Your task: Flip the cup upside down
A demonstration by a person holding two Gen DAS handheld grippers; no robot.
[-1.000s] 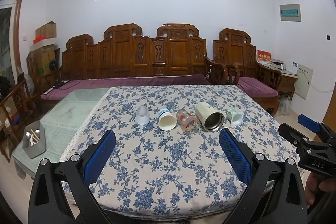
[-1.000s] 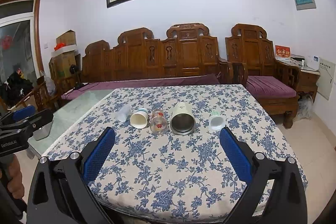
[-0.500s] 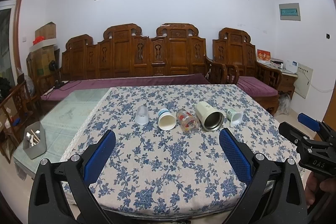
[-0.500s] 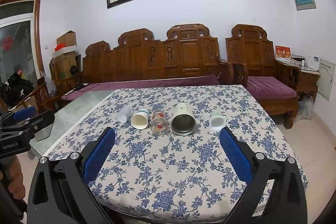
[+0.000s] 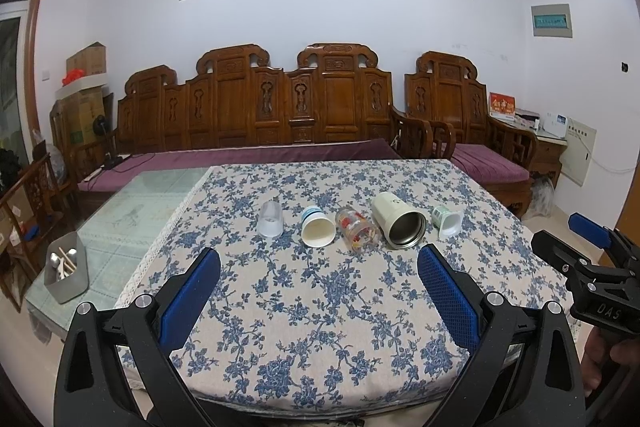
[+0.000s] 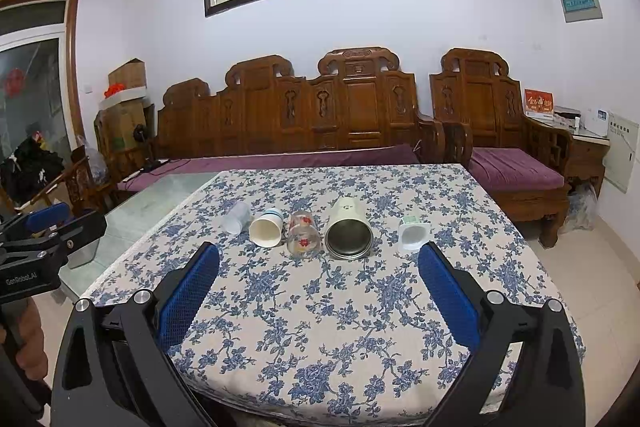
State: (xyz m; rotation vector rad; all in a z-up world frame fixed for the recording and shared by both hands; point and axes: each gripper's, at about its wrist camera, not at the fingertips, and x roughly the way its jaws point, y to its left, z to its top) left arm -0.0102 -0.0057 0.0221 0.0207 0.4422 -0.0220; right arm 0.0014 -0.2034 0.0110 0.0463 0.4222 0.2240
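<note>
- Five cups lay on their sides in a row mid-desk (image 5: 320, 307), on the floral tablecloth (image 6: 340, 307), none flipped.
- Left to right: frosted plastic cup (image 5: 271, 219), white paper cup (image 5: 317, 227), printed glass (image 5: 357, 235), steel-lined tumbler (image 5: 400, 225), small white-green cup (image 5: 447, 221).
- Left gripper (image 5: 319, 301) and right gripper (image 6: 319, 301): jaws wide, holding nothing, well short of the row.
- Judged: paper cup light and crushable, grip mid-wall softly; glass fragile, slippery; tumbler heavier, may roll.
</note>
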